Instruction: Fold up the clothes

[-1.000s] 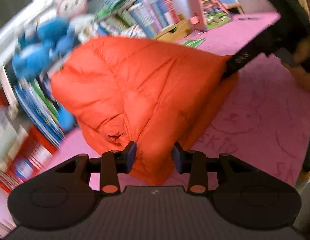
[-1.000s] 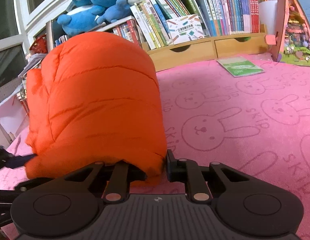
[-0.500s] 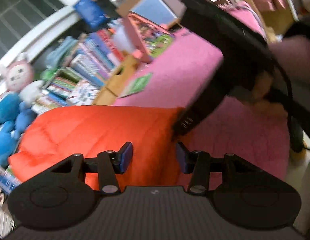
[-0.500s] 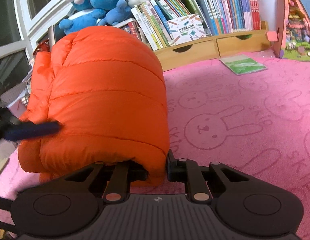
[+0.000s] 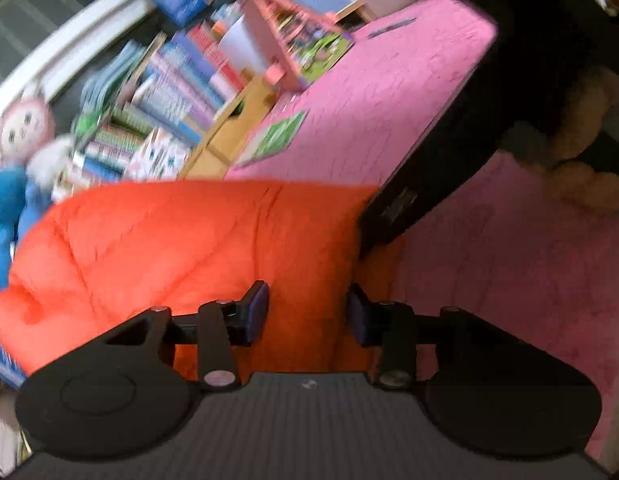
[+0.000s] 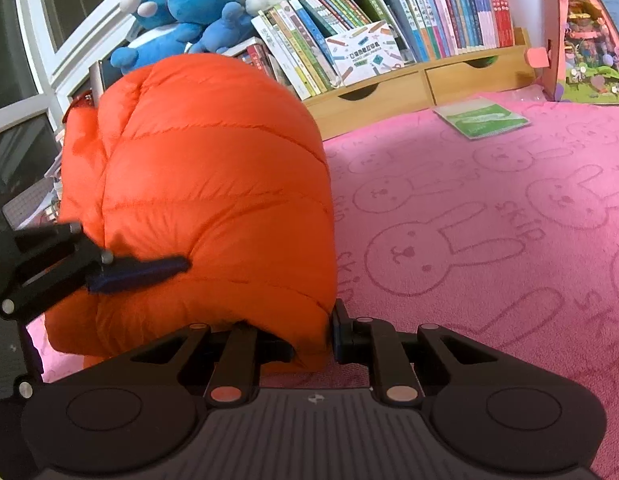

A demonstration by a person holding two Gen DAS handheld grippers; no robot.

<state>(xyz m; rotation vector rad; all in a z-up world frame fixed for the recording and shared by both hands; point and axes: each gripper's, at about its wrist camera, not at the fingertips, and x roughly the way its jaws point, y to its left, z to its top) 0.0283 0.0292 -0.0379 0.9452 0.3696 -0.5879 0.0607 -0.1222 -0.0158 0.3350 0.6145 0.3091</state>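
Note:
An orange puffer jacket (image 6: 213,200) lies bunched in a thick fold on the pink bunny-print cloth (image 6: 489,220). My right gripper (image 6: 309,340) is shut on the jacket's near lower edge. My left gripper (image 5: 307,314) is open, its fingers over the jacket (image 5: 181,248) without clamping it. It also shows in the right wrist view (image 6: 141,270), its blue-padded finger pressed against the jacket's left side. The right gripper's black body (image 5: 409,208) meets the jacket's right edge in the left wrist view.
A wooden shelf of books (image 6: 389,40) with drawers lines the back. Blue and white plush toys (image 6: 181,28) sit on it. A green booklet (image 6: 481,118) lies on the cloth. A pink toy house (image 6: 581,36) stands at back right.
My left gripper has swung along the jacket's side and its view has tilted. In the right wrist view its finger has moved further onto the jacket. The right gripper keeps its hold.

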